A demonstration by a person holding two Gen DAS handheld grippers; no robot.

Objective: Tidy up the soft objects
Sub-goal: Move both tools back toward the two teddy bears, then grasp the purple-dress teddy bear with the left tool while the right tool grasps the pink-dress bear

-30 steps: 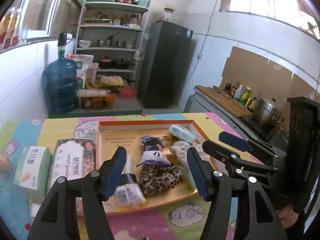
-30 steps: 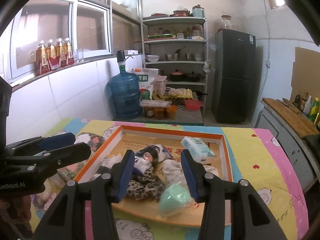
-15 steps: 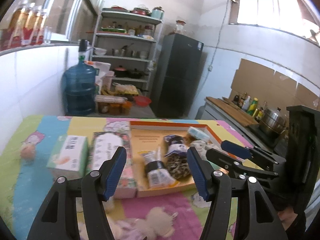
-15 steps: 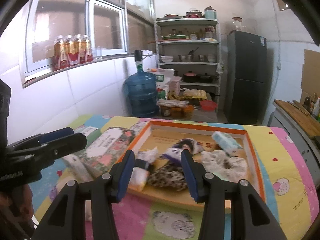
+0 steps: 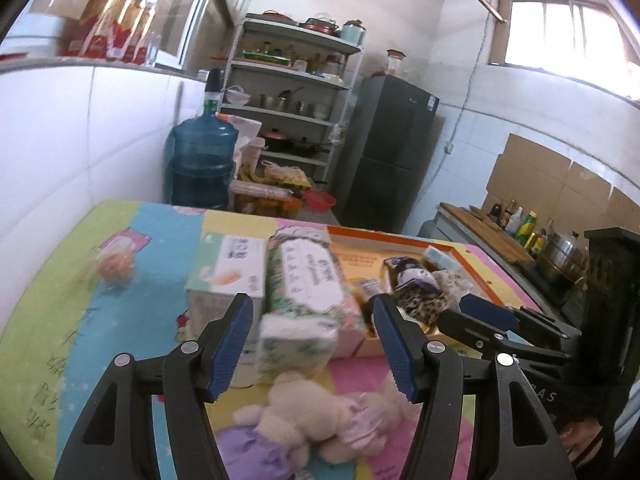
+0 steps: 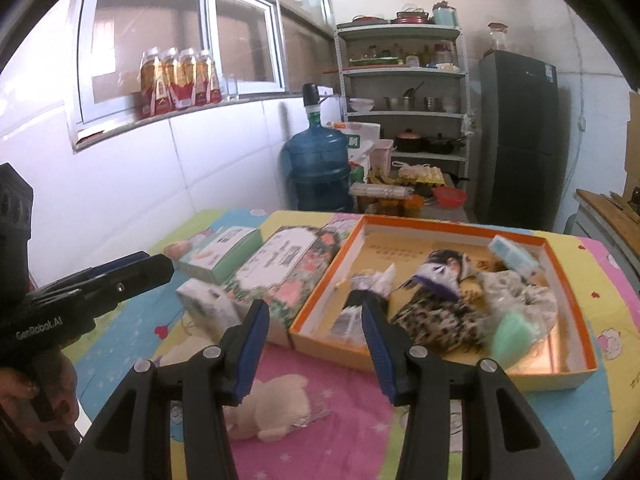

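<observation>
An orange-rimmed cardboard tray holds soft items: a leopard-print cloth, a pale scrunchie, a mint sponge, a wrapped pack. The tray also shows in the left wrist view. A beige plush toy lies on the mat in front, below my open, empty left gripper. The toy also shows in the right wrist view. My right gripper is open and empty, above the tray's near left corner.
Tissue packs and a green box lie left of the tray, with a small tissue pack in front. A peach ball sits far left. White tiled wall on the left; water jug and shelves behind.
Both grippers have pulled back and swung left. The plush toy on the pink mat has come into view below them. Both stay open and empty.
</observation>
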